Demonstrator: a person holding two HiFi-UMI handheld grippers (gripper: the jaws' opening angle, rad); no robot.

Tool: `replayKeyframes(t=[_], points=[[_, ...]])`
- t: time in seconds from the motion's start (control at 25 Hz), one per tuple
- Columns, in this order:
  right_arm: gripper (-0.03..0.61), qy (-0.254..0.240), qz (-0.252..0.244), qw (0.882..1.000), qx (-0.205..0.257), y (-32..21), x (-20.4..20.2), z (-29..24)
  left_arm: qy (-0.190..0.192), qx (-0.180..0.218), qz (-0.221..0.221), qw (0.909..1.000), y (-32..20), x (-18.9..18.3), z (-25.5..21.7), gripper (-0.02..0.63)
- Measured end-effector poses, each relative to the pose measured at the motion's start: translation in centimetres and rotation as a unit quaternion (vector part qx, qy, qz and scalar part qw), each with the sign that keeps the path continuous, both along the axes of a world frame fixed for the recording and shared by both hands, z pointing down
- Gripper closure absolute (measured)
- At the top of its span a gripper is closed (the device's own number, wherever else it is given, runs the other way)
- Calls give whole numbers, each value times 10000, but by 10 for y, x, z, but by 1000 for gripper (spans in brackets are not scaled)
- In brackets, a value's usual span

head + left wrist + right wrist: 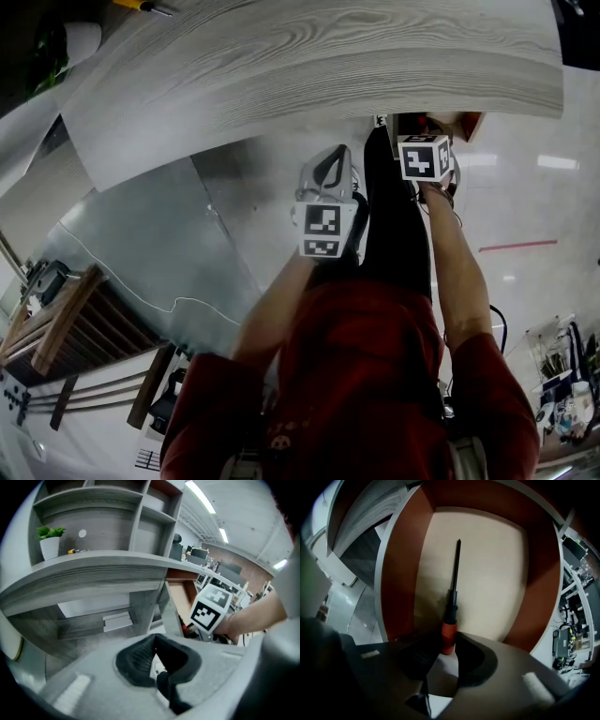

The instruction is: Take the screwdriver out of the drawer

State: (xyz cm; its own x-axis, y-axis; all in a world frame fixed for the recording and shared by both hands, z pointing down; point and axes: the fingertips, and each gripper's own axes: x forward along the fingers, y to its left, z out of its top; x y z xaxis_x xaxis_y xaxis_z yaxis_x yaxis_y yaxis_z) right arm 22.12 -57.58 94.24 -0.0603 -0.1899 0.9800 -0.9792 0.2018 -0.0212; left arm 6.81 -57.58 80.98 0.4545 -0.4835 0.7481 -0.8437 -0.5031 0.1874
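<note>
Screwdriver [451, 606] lies flat on the pale floor of the open red-walled drawer [401, 573]. By size: grey woodgrain desk top [309, 56] overhead; drawer just under its edge; right gripper [449, 641] clamped on the orange handle (butt end only); left gripper [154, 639] jaws together, empty.
</note>
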Motion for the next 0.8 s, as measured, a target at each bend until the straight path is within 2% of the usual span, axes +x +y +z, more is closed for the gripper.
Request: replayKeyframes(t=[0.32, 0.8], points=[[479, -435, 418, 9981, 110, 3, 1, -14, 21, 86, 27, 10000, 5, 1, -14, 612], [479, -573, 782, 9941, 487, 36, -6, -70, 56, 322, 67, 9994, 29, -11, -56, 612]])
